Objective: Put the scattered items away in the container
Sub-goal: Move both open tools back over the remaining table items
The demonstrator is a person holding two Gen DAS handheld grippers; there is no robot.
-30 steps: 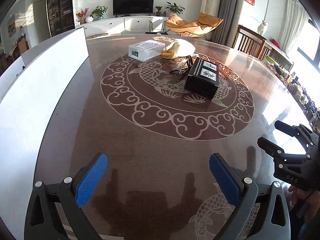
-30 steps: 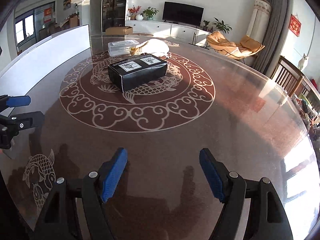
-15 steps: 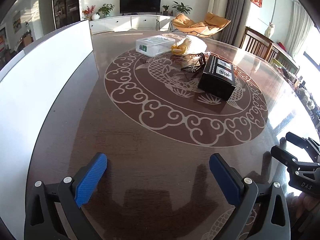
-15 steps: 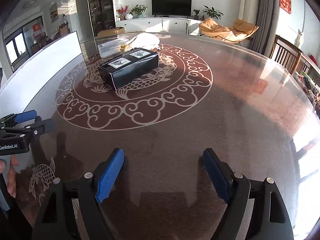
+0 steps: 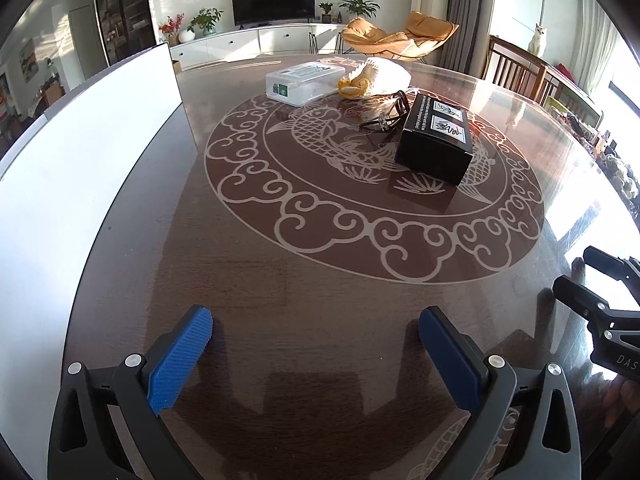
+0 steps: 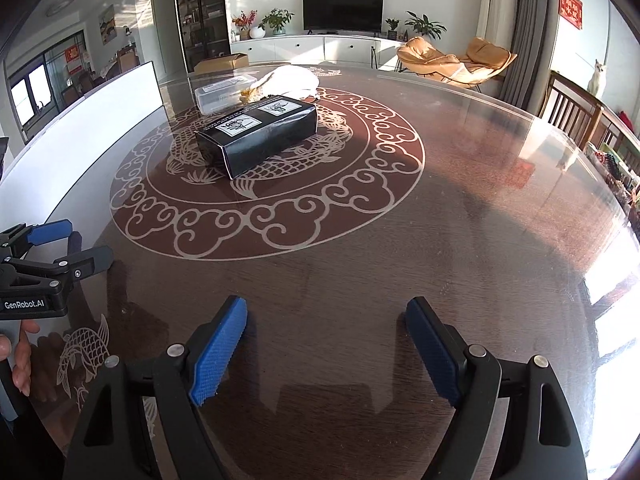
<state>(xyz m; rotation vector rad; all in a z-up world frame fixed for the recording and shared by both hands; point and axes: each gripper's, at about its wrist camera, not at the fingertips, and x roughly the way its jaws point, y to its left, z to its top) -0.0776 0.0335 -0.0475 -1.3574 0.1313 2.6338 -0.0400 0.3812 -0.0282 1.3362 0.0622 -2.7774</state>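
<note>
A black box (image 5: 434, 148) with white labels lies in the table's patterned circle; it also shows in the right wrist view (image 6: 260, 136). Dark-framed glasses (image 5: 386, 114) lie against its far left side. Behind them sit a clear plastic lidded container (image 5: 304, 82) and a white and yellow knitted item (image 5: 376, 78). The container (image 6: 224, 94) and the knitted item (image 6: 288, 80) show past the box in the right wrist view. My left gripper (image 5: 316, 348) is open and empty over the near table. My right gripper (image 6: 326, 344) is open and empty too.
A large round dark table (image 5: 280, 280) with a glossy top carries everything. A white board (image 5: 80, 152) stands along its left side. Wooden chairs (image 5: 516, 68) stand at the far right edge. Each gripper shows at the other view's edge.
Both grippers have shifted a little, so the box and items sit differently in view. The objects themselves have not moved. Both grippers stay open.
</note>
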